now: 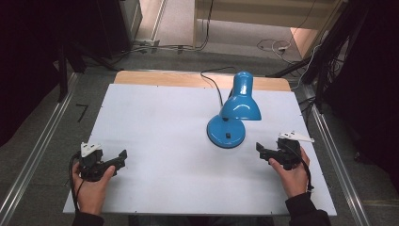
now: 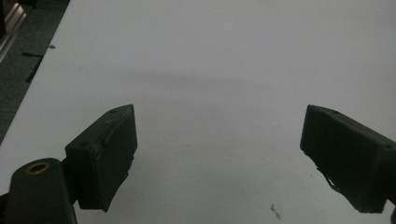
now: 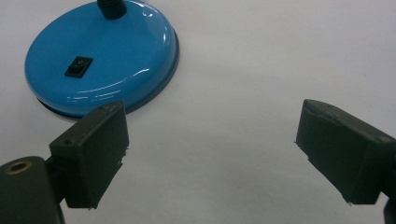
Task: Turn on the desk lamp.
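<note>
**High view: both grippers parked, blue lamp untouched**

High view and both gripper views are read together. A blue desk lamp (image 1: 233,113) is seen standing upright on the white worktop (image 1: 155,122), right of centre, with its shade tipped down over the round base (image 3: 102,58). A black rocker switch (image 3: 78,66) is set in the top of that base, and a black cord (image 1: 214,84) is trailed off toward the far edge. The right gripper (image 1: 264,150) is held near the base, its fingers (image 3: 95,156) spread wide with nothing between them. The left gripper (image 1: 120,160) is rested well apart at the near left, fingers (image 2: 105,156) likewise spread over bare worktop.

The work is judged to be at its approach stage, with no contact made. A short reach forward and leftward by the right gripper is called for next, probably toward the switch or base. Nothing is placed in the way; only the overhanging shade may crowd a reach from above.
</note>
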The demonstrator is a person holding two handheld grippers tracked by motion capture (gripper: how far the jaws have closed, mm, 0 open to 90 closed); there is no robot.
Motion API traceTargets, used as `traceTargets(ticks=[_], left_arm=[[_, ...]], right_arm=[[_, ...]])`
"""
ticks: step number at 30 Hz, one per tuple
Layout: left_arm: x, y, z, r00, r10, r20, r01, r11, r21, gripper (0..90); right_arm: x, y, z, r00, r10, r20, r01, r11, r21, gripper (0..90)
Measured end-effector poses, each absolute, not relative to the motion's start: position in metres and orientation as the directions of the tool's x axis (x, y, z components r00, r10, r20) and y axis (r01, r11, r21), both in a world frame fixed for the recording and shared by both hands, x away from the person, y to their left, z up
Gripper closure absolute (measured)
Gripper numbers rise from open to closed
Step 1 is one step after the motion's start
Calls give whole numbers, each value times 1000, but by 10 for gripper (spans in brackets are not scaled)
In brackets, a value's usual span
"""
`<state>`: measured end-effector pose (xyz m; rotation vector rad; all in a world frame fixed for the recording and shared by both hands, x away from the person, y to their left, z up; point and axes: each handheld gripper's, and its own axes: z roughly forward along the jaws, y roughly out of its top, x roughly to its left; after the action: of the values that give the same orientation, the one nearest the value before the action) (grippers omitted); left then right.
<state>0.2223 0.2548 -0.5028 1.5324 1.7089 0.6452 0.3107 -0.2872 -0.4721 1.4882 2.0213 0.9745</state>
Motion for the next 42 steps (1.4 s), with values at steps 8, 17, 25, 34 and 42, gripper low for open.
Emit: traceTargets(ticks=[8,17,25,34,42], left_arm=[[222,255,-501,-10,981,-196,601,162,782,119],[222,252,-501,7,982,-190,600,148,786,119],[224,253,-501,-1,982,-190,601,152,784,119],[223,253,-501,-2,982,-190,600,153,785,119],[222,253,-501,0,982,-189,600,151,785,119]], right_arm=[[310,-277,-471,-351,935,51,620,191,761,79],[311,-268,-469,-366,929,54,614,198,764,80],[313,-261,-469,-384,922,54,610,209,764,80],[321,-254,-469,-386,921,53,608,211,766,116],[326,-243,-469,-402,914,53,599,218,770,116]])
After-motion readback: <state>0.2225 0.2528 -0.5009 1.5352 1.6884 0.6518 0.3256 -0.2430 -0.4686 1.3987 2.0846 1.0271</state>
